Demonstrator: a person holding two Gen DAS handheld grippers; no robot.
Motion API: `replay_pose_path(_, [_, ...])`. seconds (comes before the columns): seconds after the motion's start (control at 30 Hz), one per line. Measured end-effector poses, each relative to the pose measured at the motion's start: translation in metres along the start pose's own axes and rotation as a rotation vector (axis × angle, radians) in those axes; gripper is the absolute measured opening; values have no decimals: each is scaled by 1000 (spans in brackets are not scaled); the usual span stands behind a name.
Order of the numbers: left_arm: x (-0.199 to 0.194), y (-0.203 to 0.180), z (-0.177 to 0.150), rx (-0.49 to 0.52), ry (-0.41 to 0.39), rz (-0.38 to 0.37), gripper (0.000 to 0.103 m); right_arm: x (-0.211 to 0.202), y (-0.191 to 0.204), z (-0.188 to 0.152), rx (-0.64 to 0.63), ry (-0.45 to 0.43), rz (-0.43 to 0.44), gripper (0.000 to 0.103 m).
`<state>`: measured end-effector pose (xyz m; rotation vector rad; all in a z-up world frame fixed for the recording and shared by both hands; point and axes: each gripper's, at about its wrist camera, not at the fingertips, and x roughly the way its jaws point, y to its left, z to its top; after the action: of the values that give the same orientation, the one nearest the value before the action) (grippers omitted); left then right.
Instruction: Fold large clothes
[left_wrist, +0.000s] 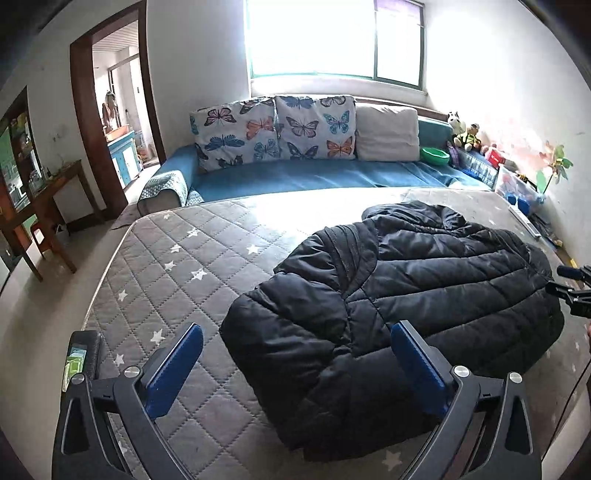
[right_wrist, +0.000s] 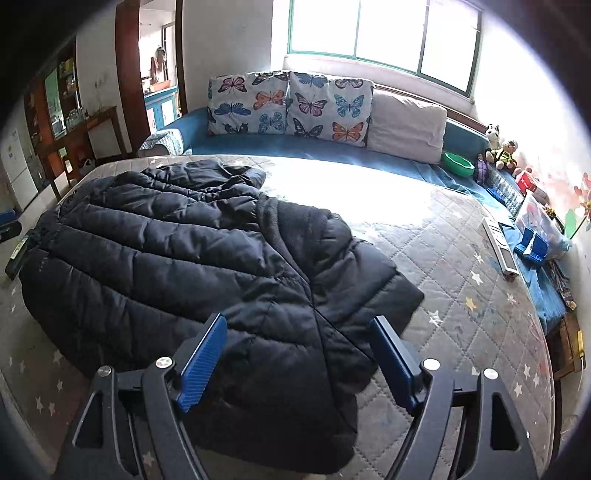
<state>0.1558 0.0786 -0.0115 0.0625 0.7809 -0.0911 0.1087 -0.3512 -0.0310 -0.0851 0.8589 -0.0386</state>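
Observation:
A black puffer jacket (left_wrist: 406, 295) lies spread and partly folded on a grey quilted mattress with stars (left_wrist: 177, 266). My left gripper (left_wrist: 295, 339) is open and empty, hovering above the jacket's near left edge. In the right wrist view the same jacket (right_wrist: 192, 266) covers the mattress (right_wrist: 461, 295) at the left and middle. My right gripper (right_wrist: 299, 336) is open and empty above the jacket's near right corner. Part of the right gripper shows at the right edge of the left wrist view (left_wrist: 572, 291).
A blue sofa (left_wrist: 314, 177) with butterfly cushions (left_wrist: 273, 129) stands behind the mattress under a window. Toys and boxes (right_wrist: 532, 221) line the right wall. A wooden table (left_wrist: 48, 199) and a doorway (left_wrist: 118, 122) are at the left. A phone (left_wrist: 77, 362) lies at the mattress's near left.

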Motion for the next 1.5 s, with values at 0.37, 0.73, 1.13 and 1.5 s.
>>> replay_pose_path(0.37, [-20,12,-10,-80,-8,15,103,3,-27,-17,97,45,81,89])
replay_pose_path(0.73, [-2,14,-19,-62,80,-4,103,18,-56,-33,257,100,207,93])
replay_pose_path(1.13, [39,26,-29,-187,188,-168,103,36,-77,-47,381,168,327,103])
replay_pose_path(1.5, [72,38,-23,-286,220,-263,103,58,-75,-35,393,200,403,103])
